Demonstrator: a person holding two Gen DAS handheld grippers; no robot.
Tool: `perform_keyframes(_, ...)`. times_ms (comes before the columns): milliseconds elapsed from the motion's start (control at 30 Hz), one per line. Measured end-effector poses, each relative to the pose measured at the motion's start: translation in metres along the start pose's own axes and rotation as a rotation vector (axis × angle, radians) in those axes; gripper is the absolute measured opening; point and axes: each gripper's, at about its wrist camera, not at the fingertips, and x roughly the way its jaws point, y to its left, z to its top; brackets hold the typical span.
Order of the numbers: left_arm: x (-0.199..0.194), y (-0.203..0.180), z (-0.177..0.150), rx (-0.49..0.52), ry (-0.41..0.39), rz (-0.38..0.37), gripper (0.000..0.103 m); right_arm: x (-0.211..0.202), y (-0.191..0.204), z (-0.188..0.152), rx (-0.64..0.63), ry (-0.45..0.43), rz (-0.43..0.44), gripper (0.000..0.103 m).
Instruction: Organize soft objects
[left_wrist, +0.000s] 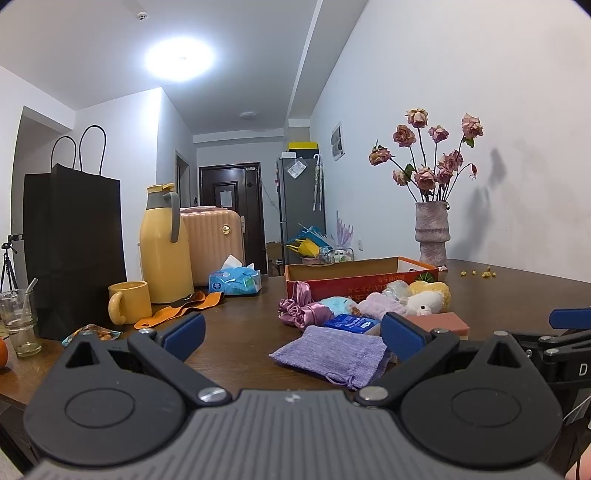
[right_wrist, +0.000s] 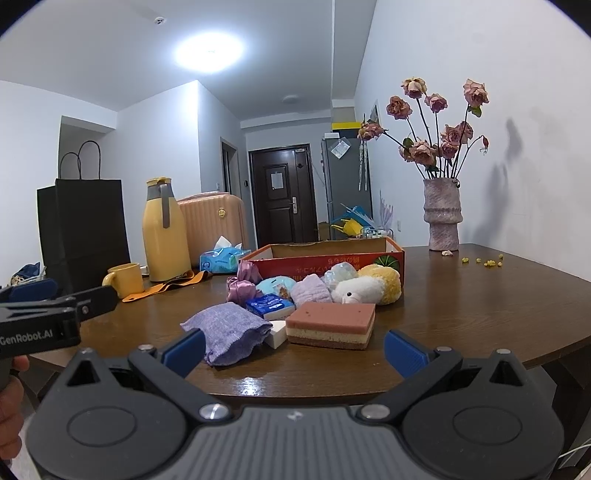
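Note:
A pile of soft things lies on the brown table in front of an open red cardboard box (right_wrist: 325, 258) (left_wrist: 351, 277). It holds a purple knit pouch (right_wrist: 231, 328) (left_wrist: 332, 350), a layered pink sponge (right_wrist: 332, 323) (left_wrist: 439, 321), a blue tissue packet (right_wrist: 271, 304) (left_wrist: 351, 323), a pink satin scrunchie (right_wrist: 242, 286) (left_wrist: 303, 308), a lilac towel (right_wrist: 310, 290), a white plush (right_wrist: 356, 290) (left_wrist: 424, 301) and a yellow pompom (right_wrist: 386, 280). My left gripper (left_wrist: 293, 338) is open and empty just before the pouch. My right gripper (right_wrist: 293, 350) is open and empty before the sponge.
At the left stand a black paper bag (left_wrist: 74, 251), a yellow thermos (left_wrist: 164, 243), a yellow mug (left_wrist: 129, 302), a tissue pack (left_wrist: 234, 280), an orange strap (left_wrist: 177, 308) and a glass (left_wrist: 18, 317). A vase of dried roses (right_wrist: 443, 214) stands at the back right by the wall.

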Motion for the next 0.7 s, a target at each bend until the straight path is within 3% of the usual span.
perform_keyframes(700, -0.0006, -0.0017, -0.0004, -0.014, 0.005, -0.012, 0.103, -0.0007, 0.0003, -0.0011, -0.003, -0.004, -0.002, 0.103)
